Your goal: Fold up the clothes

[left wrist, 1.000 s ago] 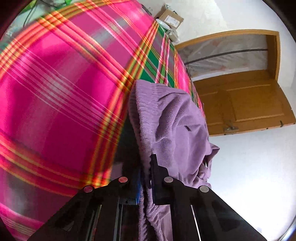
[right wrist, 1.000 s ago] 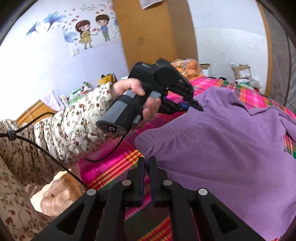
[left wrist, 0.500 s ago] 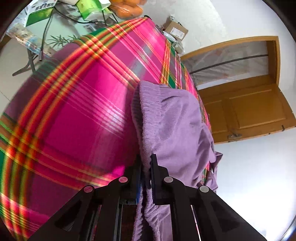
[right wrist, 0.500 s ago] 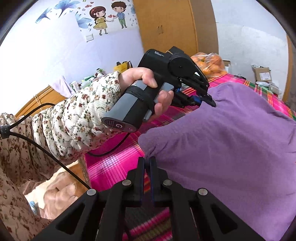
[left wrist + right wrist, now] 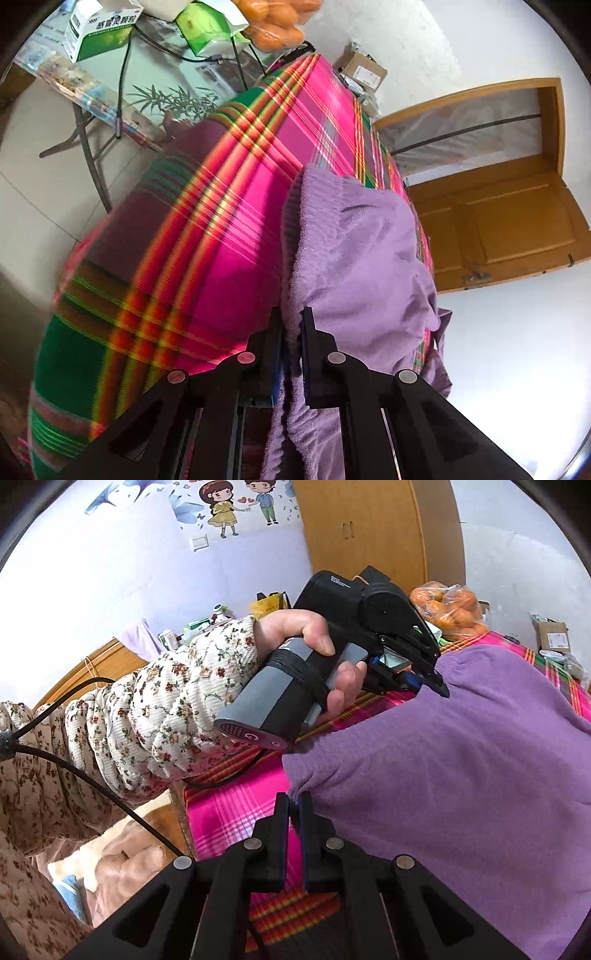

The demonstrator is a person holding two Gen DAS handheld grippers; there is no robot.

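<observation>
Pink plaid cloth (image 5: 229,236) covers the table. Left gripper (image 5: 291,332) has its 2 fingers nearly closed, pinching the ribbed hem of the purple fleece garment (image 5: 354,258), centre-right of the frame. Right gripper (image 5: 293,808) pinches another hem corner, lower centre. Hand (image 5: 314,661) in floral sleeve (image 5: 159,709) grips the left handle.

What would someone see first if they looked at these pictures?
First, the fuzzy purple garment, held up by one edge over the bright pink plaid cloth on the table. The left gripper and right gripper each pinch that edge with jaws closed. Next comes the cartoon sticker of two children high on the wall.
</observation>
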